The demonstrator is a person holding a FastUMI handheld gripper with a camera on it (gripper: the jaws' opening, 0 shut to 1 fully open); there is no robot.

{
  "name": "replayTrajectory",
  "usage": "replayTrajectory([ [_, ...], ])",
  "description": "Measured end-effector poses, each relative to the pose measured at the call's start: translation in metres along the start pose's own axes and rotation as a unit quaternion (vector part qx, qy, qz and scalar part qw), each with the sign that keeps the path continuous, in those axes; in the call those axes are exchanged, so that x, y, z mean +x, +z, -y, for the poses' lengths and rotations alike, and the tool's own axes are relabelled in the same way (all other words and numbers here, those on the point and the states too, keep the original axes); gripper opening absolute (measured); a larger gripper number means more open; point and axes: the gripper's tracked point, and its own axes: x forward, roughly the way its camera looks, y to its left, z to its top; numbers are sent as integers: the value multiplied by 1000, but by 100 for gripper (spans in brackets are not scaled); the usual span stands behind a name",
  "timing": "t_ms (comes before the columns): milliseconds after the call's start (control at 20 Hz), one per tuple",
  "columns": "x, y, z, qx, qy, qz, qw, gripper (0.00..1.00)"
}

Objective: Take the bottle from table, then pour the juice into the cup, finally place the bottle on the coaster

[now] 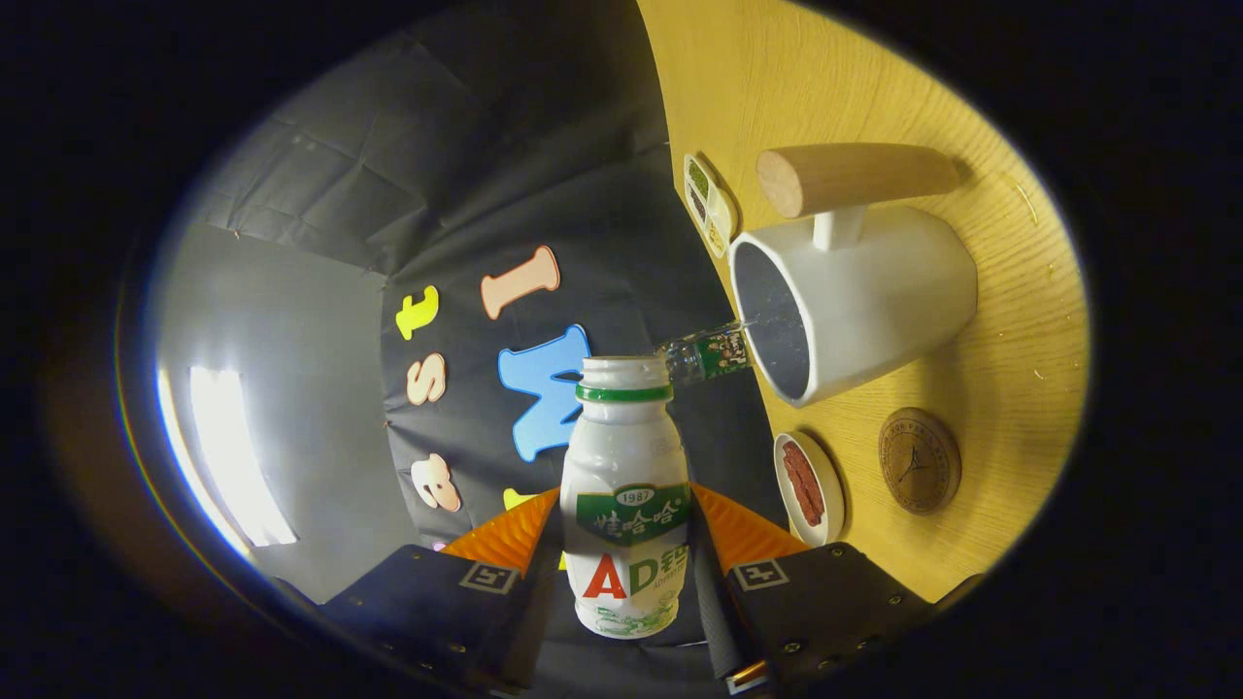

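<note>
A white juice bottle [626, 485] with a green label and a green neck ring sits between my fingers, and my gripper [626, 529] is shut on its body. Its mouth is uncapped. The view is rolled, so the wooden table [1010, 388] stands on edge beside the bottle, and the bottle lies about level with it. Just beyond the bottle's mouth is the white cup [864, 301] with a wooden handle [855, 180], its opening facing the bottle's side. The round brown coaster [919, 460] lies on the table next to the cup, bare.
A small white dish [808, 485] holding something red sits near the coaster. A little clear bottle [707, 353] shows past the cup's rim. A small white box [709, 202] with green patches lies by the handle. Black cloth wall stands behind.
</note>
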Motion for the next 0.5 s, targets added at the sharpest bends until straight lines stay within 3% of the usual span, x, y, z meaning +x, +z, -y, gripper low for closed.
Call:
replayTrajectory([
  [500, 2, 0, -4, 18, 8, 5, 1000, 65],
])
